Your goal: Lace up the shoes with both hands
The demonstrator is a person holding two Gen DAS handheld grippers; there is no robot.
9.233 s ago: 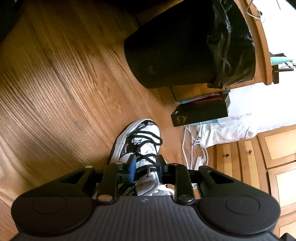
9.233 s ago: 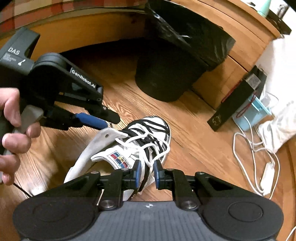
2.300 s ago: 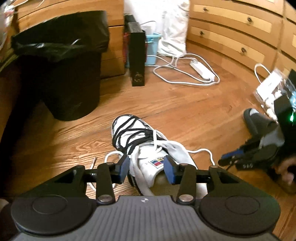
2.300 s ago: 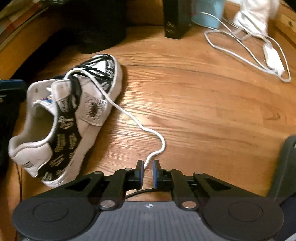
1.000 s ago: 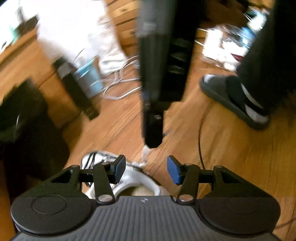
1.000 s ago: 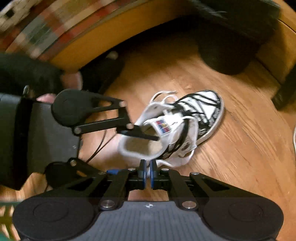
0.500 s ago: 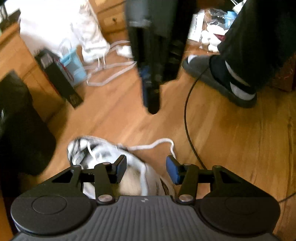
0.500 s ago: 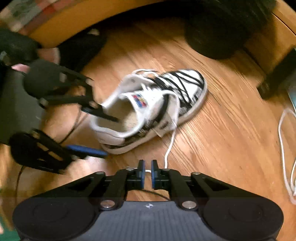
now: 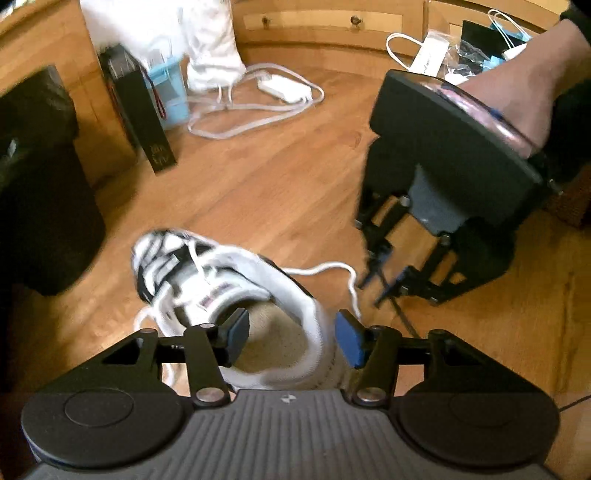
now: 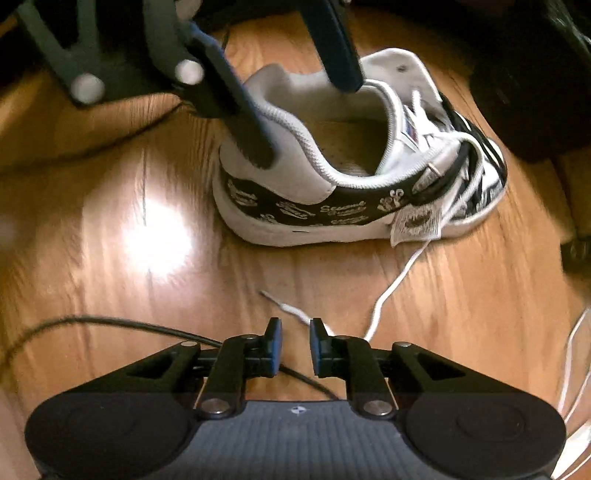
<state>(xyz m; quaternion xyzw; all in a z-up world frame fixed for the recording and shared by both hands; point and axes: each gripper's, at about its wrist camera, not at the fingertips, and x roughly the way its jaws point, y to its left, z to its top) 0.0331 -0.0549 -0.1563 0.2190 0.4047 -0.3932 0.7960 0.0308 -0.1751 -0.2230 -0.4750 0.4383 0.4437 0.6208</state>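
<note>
A white-and-black patterned sneaker [image 10: 332, 192] stands upright on a wooden floor [image 10: 147, 236], its collar open and its white shoelace [image 10: 391, 291] trailing off the side across the boards. The lace's tipped end [image 10: 280, 304] lies on the floor just beyond the right tool [image 10: 295, 345], whose jaws have just been opening and now stand narrowly apart, the lace lying loose in front of them, nothing pinched between the pads. The left tool [image 9: 291, 341] hangs over the heel end of the shoe with its jaws spread about halfway, one finger inside the collar and the other outside it, so the padded rim sits between them; whether either pad touches the rim cannot be told. A thin black cable [image 10: 110, 325] crosses the floor near the right tool. In the left wrist view, a person's hand [image 9: 517, 92] grips the right tool at the right, while farther off a black bin [image 9: 40, 192] stands at the left, a dark box [image 9: 144, 118] leans beside a light-blue container [image 9: 171, 96], and a white power cord [image 9: 258, 103] coils before wooden drawers [image 9: 325, 22].
</note>
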